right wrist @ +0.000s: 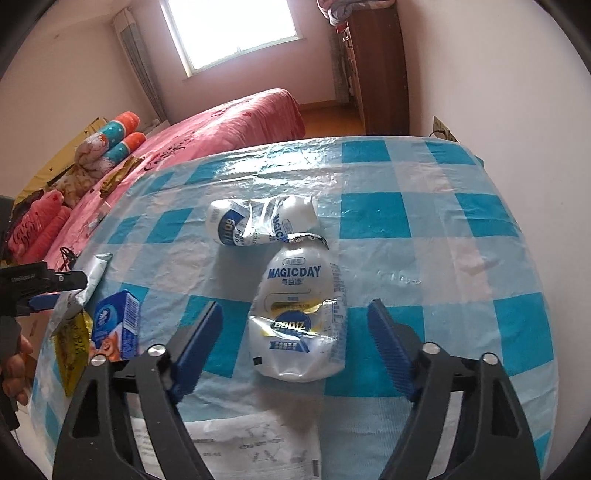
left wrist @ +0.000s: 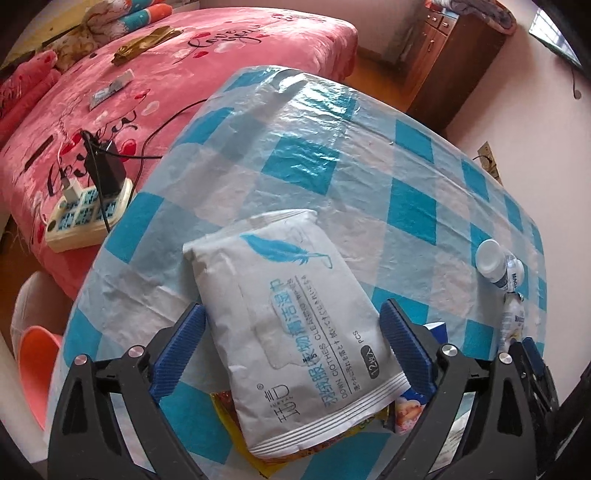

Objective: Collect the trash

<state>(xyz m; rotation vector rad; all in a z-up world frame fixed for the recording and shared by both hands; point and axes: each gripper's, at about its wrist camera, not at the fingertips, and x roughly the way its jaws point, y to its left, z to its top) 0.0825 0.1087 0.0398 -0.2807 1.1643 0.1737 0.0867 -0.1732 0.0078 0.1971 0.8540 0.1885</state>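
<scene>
Near the bench's [left wrist: 406,199] left edge our left claw [left wrist: 291,332] stands wide, straddling the wipes pack [left wrist: 288,325] without pressing it. Toward the right edge our right claw [right wrist: 295,332] gapes around the crushed bottle [right wrist: 301,317], pads clear of it.

Counter [left wrist: 406,206] draped w/ blue-and-white check plastic sheet. Beside it, bed [left wrist: 207,48] under pink printed blanket; on blanket lay cream power strip [left wrist: 88,218] w/ black adapter plugged in, black cable trailing off. Rolled bolsters [right wrist: 114,142], orange-ended, stacked near headboard end. Brown wooden cabinet [right wrist: 376,66] stood against far wall, bright window [right wrist: 232,33] to its left.
</scene>
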